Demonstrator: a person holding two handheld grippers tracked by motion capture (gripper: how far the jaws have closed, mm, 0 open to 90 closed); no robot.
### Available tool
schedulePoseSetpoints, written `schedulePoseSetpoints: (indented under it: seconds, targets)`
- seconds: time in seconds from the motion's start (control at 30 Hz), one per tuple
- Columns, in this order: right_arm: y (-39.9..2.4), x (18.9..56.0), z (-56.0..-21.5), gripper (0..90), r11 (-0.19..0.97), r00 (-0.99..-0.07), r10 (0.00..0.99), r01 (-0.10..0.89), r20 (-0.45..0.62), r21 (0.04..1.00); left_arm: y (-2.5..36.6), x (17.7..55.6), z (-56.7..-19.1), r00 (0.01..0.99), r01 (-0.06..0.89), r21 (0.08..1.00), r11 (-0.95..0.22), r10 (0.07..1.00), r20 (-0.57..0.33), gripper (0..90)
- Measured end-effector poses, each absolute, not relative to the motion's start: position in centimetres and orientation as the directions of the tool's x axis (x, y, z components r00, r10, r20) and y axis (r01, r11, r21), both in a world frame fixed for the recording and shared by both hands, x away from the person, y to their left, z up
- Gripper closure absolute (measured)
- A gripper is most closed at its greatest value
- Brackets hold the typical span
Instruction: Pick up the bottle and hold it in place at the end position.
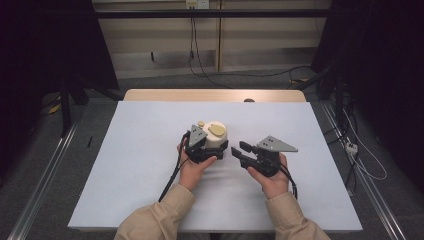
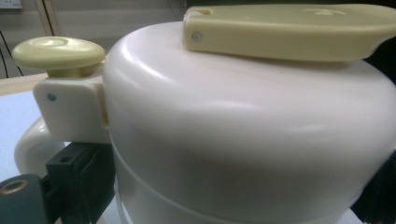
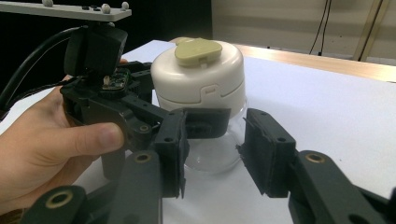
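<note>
Risk: jar (image 1: 214, 134), clear glass under a cream flip-top lid (image 3: 198, 74), may tip or skid on the white bench (image 1: 125, 165) if the right tongs (image 3: 212, 149) knock it. Left tongs (image 1: 206, 149) grip its body near bench centre. Right tongs stand part-open, empty, jar just beyond their tips.

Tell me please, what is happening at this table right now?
A person sits at a white table with a gripper in each hand. The left gripper is closed around a jar with a cream lid and a clear glass body, steadying it upright. The right gripper is beside the jar, apart from it, with nothing between its partly open jaws. A beige flap lies flat on top of the lid.
</note>
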State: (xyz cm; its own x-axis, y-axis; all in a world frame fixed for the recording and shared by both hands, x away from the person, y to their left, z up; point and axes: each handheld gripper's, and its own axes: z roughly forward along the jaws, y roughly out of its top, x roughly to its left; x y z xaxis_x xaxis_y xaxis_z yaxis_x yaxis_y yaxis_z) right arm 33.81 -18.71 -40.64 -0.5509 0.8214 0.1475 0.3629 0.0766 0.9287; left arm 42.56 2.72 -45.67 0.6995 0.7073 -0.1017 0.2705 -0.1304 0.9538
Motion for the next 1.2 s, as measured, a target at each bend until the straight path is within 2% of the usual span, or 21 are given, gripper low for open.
schedulePoseSetpoints:
  seconds: [0.23,0.4,0.53,0.83,1.2]
  targets:
    - [-18.2,34.4,-40.2,68.4,0.086,-0.560,0.816,0.366,0.145,0.927,2.7,42.5,-45.7,0.697,0.273,0.954,-0.127,0.710,-0.105,5.8]
    - [-17.9,34.7,-40.2,79.1,0.093,-0.569,0.808,0.380,0.153,0.920,2.7,42.5,-45.7,0.698,0.271,0.953,-0.135,0.709,-0.098,5.8]
    - [-17.8,34.9,-40.1,82.8,0.101,-0.575,0.804,0.380,0.149,0.919,2.7,42.5,-45.7,0.698,0.270,0.953,-0.135,0.709,-0.098,5.7]
    - [-17.5,35.2,-40.1,88.8,0.126,-0.582,0.803,0.383,0.132,0.915,2.7,42.5,-45.7,0.695,0.271,0.954,-0.132,0.713,-0.099,5.7]
    - [-16.9,35.6,-39.9,90.0,0.142,-0.594,0.794,0.388,0.129,0.911,2.6,42.5,-45.7,0.694,0.271,0.954,-0.131,0.713,-0.099,5.7]
